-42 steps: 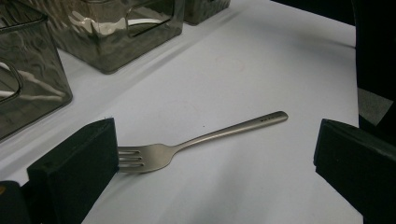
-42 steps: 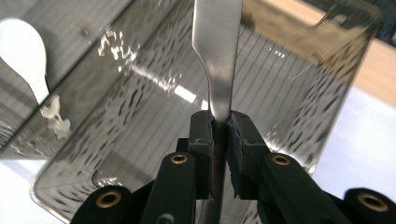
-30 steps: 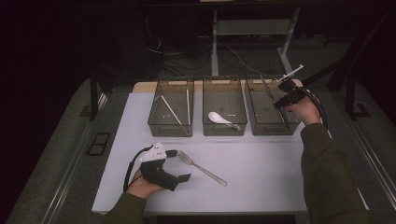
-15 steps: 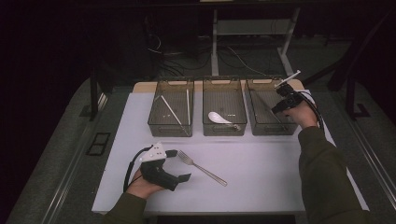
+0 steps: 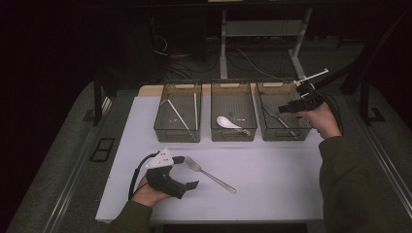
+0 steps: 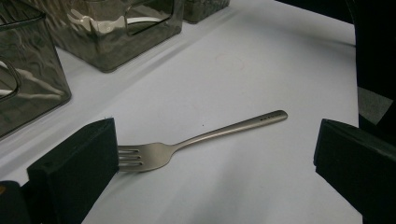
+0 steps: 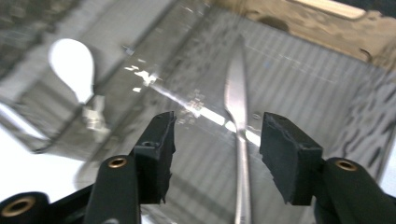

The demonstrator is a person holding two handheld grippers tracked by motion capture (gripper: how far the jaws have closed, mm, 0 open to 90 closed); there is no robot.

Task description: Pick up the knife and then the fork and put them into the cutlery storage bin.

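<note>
Fork (image 5: 210, 174) lies unsorted on the near table between our left gripper's (image 6: 210, 154) released jaws, while our right gripper (image 7: 215, 140), jaws parted and empty, hangs over the knife (image 7: 238, 121) in the right bin (image 5: 306, 131).

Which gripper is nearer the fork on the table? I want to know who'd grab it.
Left. The left gripper sits beside the fork, its open jaws flanking it. The right gripper hovers over the far right bin, well away.
</note>
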